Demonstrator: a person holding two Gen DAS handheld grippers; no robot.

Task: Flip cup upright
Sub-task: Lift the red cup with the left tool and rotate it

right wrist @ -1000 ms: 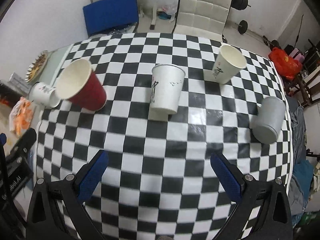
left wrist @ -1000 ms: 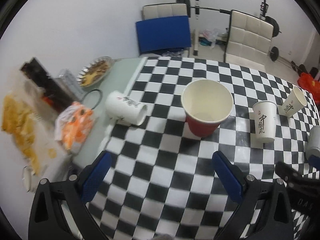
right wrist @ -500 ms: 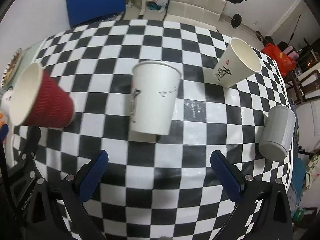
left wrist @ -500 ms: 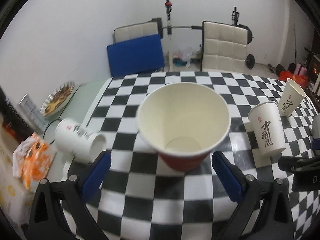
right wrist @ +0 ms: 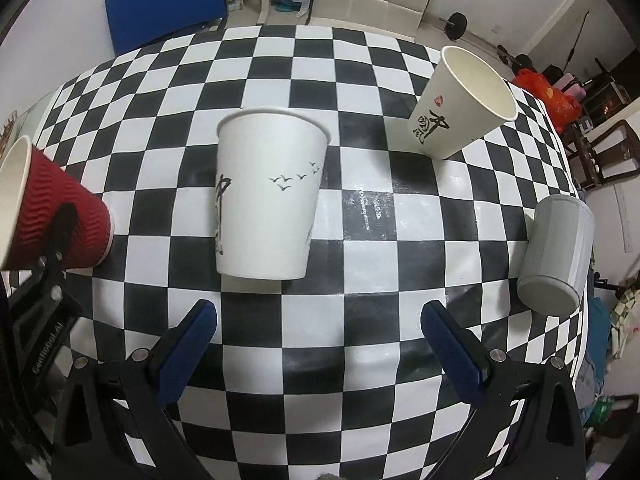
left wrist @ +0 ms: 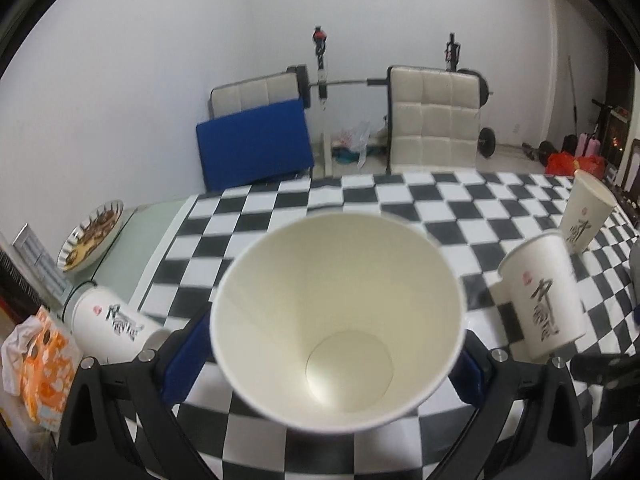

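Red cup (left wrist: 340, 320) upright between the left gripper's (left wrist: 332, 344) spread jaws, near the table's (right wrist: 360, 208) left edge.

Jaws flank the cup — contact cannot be told. The right gripper (right wrist: 318, 340) hangs released over the checkered cloth — before it a white cup (right wrist: 268, 196); a grey cup (right wrist: 556, 256) lies at the right edge.

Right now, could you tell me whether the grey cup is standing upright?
No, the grey cup lies on its side on the checkered table.
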